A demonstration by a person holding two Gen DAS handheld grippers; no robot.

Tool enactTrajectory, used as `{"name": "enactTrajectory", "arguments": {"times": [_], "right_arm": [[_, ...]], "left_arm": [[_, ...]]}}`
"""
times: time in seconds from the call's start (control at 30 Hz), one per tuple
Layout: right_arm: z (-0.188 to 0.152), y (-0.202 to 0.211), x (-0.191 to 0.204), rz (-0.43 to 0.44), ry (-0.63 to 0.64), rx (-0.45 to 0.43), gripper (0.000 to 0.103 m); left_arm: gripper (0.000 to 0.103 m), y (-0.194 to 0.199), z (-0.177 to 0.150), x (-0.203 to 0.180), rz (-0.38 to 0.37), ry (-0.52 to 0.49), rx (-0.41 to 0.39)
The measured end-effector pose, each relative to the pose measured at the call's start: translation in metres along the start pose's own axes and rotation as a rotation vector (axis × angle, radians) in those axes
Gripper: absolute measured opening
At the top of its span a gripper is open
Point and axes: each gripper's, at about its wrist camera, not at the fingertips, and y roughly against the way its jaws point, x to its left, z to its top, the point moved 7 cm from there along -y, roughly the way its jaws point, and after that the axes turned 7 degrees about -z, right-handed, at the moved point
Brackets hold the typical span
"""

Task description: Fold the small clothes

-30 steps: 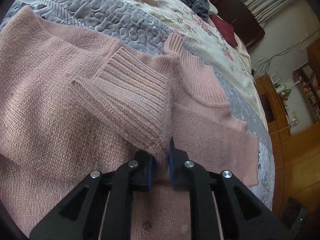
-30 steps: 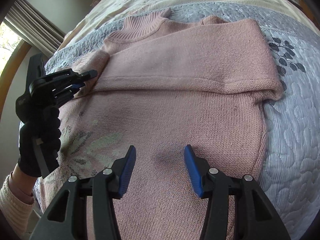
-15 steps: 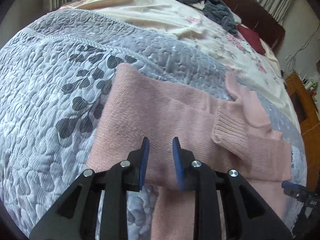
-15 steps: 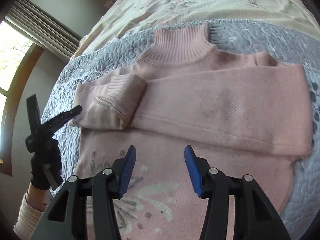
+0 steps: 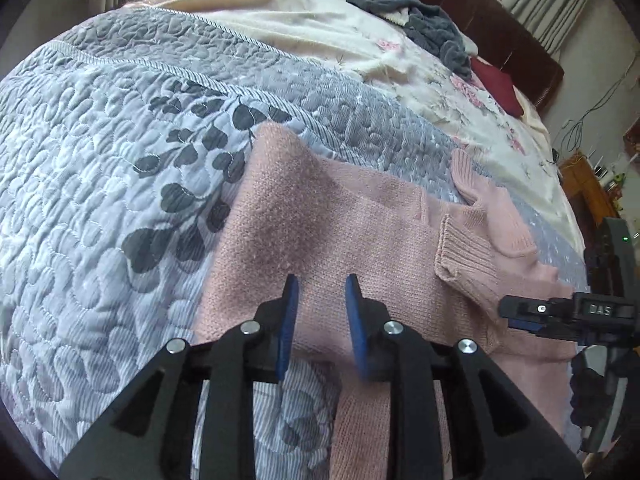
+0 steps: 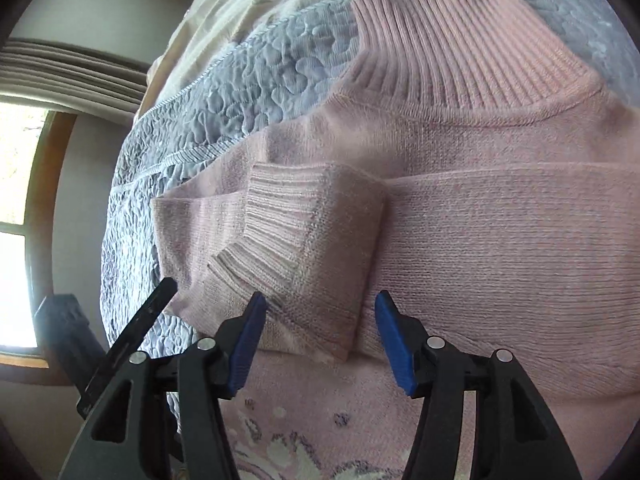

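The pink sweater (image 5: 360,240) lay flat on the grey quilt (image 5: 100,180), sleeves folded across — left tongs (image 5: 320,292) narrowly parted above it, right tongs (image 6: 318,312) wide over the ribbed cuff (image 6: 276,232), both empty.

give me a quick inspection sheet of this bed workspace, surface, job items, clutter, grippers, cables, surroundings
surface: grey quilted bedspread over a cream floral sheet.
job's things: pink sweater lying flat, one sleeve folded across the chest, its ribbed cuff on top; ribbed collar flat.
clutter: dark grey garment and a dark red item near the headboard.
grippers: left gripper open over the sweater's edge; right gripper open, just above the cuff; both empty.
cables: wires down the far wall.
surroundings: window, curtains, wooden furniture.
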Motion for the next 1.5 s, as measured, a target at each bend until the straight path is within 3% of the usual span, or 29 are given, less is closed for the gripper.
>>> {"name": "enactTrajectory", "arguments": {"times": [0.07, 0.13, 0.17, 0.23, 0.47, 0.67, 0.8, 0.93, 1.1, 1.27, 1.33, 1.5], "right_arm": [[0.000, -0.012, 0.000, 0.029, -0.029, 0.024, 0.054], [0.000, -0.014, 0.001, 0.004, -0.009, 0.012, 0.037], [0.000, -0.013, 0.003, -0.006, 0.010, 0.003, 0.024], [-0.002, -0.003, 0.007, 0.013, 0.042, -0.018, 0.015], [-0.007, 0.077, 0.004, 0.029, 0.132, -0.180, 0.014], [-0.006, 0.120, -0.035, -0.050, 0.137, -0.256, 0.014], [-0.005, 0.116, -0.068, -0.087, 0.099, -0.251, 0.014], [-0.010, 0.088, -0.102, -0.119, 0.049, -0.195, 0.014], [-0.019, 0.062, -0.127, -0.132, 0.018, -0.159, 0.015], [-0.019, 0.060, -0.129, -0.134, 0.015, -0.153, 0.017], [-0.020, 0.070, -0.125, -0.188, 0.044, -0.166, 0.026], [-0.022, 0.108, -0.088, -0.303, 0.208, -0.275, 0.038]], "left_arm": [[0.025, 0.011, 0.002, 0.002, -0.002, 0.006, -0.018], [0.025, 0.019, 0.005, 0.005, 0.005, 0.003, -0.027], [0.025, 0.022, 0.006, 0.005, 0.012, -0.002, -0.031], [0.025, 0.028, 0.009, 0.006, 0.016, -0.008, -0.039], [0.025, 0.028, 0.015, -0.020, -0.036, -0.008, -0.054], [0.025, 0.001, 0.006, -0.062, -0.077, -0.069, -0.012], [0.025, -0.028, -0.008, -0.084, -0.089, -0.105, 0.048], [0.025, -0.060, -0.023, -0.082, -0.049, -0.096, 0.126], [0.025, -0.068, -0.027, -0.074, -0.042, -0.089, 0.130], [0.025, -0.071, -0.026, -0.076, -0.022, -0.109, 0.140], [0.025, -0.069, -0.025, -0.078, -0.015, -0.109, 0.143], [0.032, -0.051, -0.019, -0.093, -0.009, -0.163, 0.099]]}}
